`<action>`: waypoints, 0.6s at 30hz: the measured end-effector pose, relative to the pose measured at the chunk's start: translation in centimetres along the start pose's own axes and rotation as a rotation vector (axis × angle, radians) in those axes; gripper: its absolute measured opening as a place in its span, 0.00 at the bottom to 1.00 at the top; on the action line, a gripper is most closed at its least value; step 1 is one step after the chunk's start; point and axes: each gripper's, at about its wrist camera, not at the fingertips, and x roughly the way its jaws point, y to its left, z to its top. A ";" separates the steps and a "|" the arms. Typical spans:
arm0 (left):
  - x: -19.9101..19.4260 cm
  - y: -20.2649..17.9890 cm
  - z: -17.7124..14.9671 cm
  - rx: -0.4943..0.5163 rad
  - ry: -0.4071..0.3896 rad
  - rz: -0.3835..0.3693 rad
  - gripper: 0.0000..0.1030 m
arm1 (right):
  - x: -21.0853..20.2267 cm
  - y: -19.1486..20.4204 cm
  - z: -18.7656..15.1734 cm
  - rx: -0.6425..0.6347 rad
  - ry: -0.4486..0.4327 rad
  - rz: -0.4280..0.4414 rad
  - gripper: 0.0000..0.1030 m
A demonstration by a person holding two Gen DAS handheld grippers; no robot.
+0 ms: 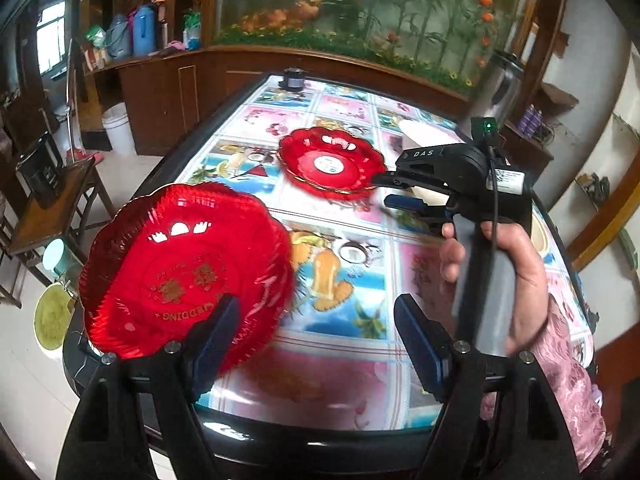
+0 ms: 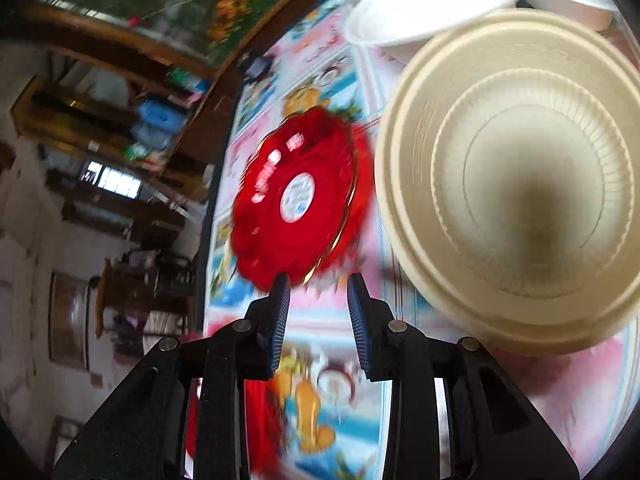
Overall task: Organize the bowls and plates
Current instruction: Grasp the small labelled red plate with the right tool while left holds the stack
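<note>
— Two red plates on the table (image 1: 340,400), correct?
— Confirmed. One red plate (image 1: 180,272) lies at the near left corner, overhanging the edge; the second red plate (image 1: 331,164) sits mid-table.
— Left gripper (image 1: 316,332)?
— Jaws wide apart, nothing between them; one finger (image 1: 218,332) overlaps the near plate's rim, contact unclear.
— Right gripper (image 2: 318,292)?
— Jaws partly apart, empty, tips just short of the second plate. A cream bowl (image 2: 516,184) stands beside it, white bowls (image 2: 436,0) behind.

Two red scalloped plates (image 1: 184,272) (image 1: 331,164) — flat, apart (tabletop), cream bowl (image 2: 516,184) upright
</note>
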 end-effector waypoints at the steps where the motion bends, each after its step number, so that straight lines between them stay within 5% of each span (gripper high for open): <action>1: 0.3 0.1 0.1 -0.009 0.003 -0.004 0.77 | 0.2 0.0 0.2 0.010 -0.007 -0.003 0.29; 9: 1.3 1.0 0.2 -0.049 0.043 -0.028 0.77 | 3.0 -0.9 1.9 0.099 -0.041 -0.012 0.35; 13: 1.2 1.3 0.3 -0.066 0.054 -0.041 0.77 | 3.4 -0.6 1.9 0.062 -0.032 -0.055 0.11; 18: 1.2 1.7 0.2 -0.102 0.078 -0.073 0.77 | 2.6 -1.1 1.0 0.045 -0.006 -0.050 0.10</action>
